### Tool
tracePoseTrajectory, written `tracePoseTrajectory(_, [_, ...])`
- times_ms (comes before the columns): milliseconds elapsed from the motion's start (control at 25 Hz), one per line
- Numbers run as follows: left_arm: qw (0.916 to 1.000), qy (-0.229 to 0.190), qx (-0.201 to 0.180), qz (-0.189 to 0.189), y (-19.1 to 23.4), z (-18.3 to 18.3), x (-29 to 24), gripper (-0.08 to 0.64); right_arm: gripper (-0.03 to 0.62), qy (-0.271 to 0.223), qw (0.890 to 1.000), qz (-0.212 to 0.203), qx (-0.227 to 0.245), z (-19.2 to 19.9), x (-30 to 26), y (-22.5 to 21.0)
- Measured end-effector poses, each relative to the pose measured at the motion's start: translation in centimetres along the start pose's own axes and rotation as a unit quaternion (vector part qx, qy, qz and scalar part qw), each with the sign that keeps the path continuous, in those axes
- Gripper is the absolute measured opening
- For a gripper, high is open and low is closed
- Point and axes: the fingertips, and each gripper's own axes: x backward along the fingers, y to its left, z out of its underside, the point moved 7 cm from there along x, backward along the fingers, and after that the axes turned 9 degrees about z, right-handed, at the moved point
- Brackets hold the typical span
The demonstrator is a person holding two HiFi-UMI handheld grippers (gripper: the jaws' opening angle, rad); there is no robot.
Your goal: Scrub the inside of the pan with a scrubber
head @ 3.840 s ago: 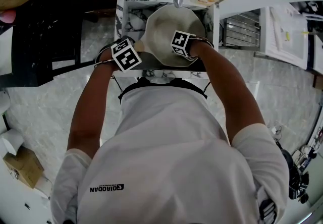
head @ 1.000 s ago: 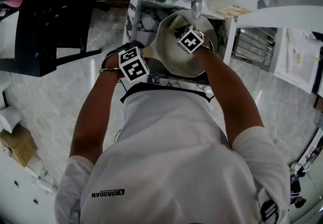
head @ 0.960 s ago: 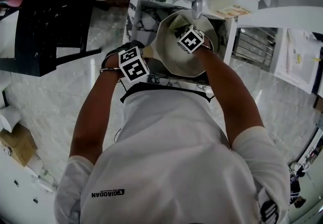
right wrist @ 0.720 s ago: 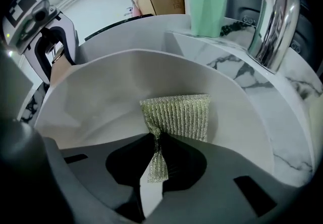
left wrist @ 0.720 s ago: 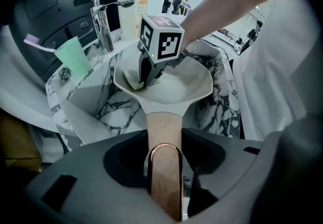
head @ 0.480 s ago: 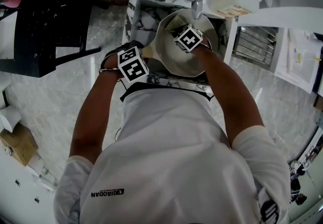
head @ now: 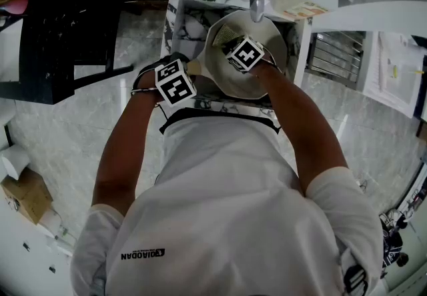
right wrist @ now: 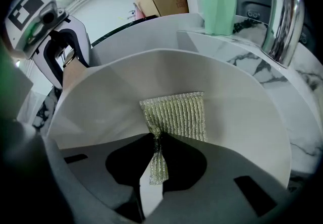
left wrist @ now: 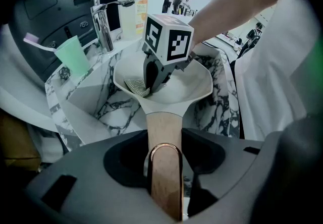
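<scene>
White pan [left wrist: 194, 80]: down in the marble sink [left wrist: 103, 113] basin, bowl under the sink's tap. I cannot tell whether it rests on the basin floor.
Pan handle [left wrist: 164, 134]: wood, running out over the sink's front edge toward the person.
Left gripper [left wrist: 164, 155]: jaws closed tight on the pan handle, steadying the bowl at the sink's front.
Scrubber [right wrist: 176, 113]: yellow-green mesh pad, laid against the pan's inner wall on the side toward the sink's back.
Right gripper [right wrist: 155, 156]: over the sink basin, jaws pinched on one gathered edge of the scrubber. The rest of the pad fans out flat.
Step, judged: scrubbing is under way. No soil or foam shows on the wall.
Handling, pan: stiff, likely of moderate weight, and its smooth coating is probably slick. The handle is the sound hold, and gripping close to the bowl should resist twisting under the scrubbing push.
Handling, scrubber: light, limp and quick to fold. The narrow pinch may let it bunch or slip free. Pressing hard risks the jaw tips scraping the coating.
Tap [left wrist: 103, 21]: chrome, on the sink's back rim, spout over the pan.
Green cup [left wrist: 74, 57]: at the sink's back left corner, with a toothbrush [left wrist: 31, 39] in it.
Soap bottle [left wrist: 133, 1]: beside the tap, toward the sink's back right.
</scene>
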Motion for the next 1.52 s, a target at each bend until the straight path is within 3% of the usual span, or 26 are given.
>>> tracePoseTrajectory(360, [1.0000, -0.001, -0.003, -0.002, -0.1, 0.0, 0.1, 0.210, 0.074, 0.009, 1.000, -0.028, 0.011, 0.6, 0.5, 2.8])
tracePoseTrajectory(760, [1.0000, -0.003, -0.002, 0.001, -0.2, -0.1, 0.1, 0.210, 0.074, 0.043, 0.995, -0.088, 0.014, 2.6, 1.2, 5.7])
tracePoseTrajectory(1240, [1.0000, -0.003, 0.001, 0.006, -0.2, -0.2, 0.2, 0.210, 0.074, 0.080, 0.982, -0.163, -0.042, 4.5, 1.8, 6.9])
tracePoseTrajectory(1520, [1.0000, -0.002, 0.001, 0.006, -0.2, -0.2, 0.2, 0.210, 0.074, 0.079, 0.984, -0.157, -0.028, 4.3, 2.3, 6.9])
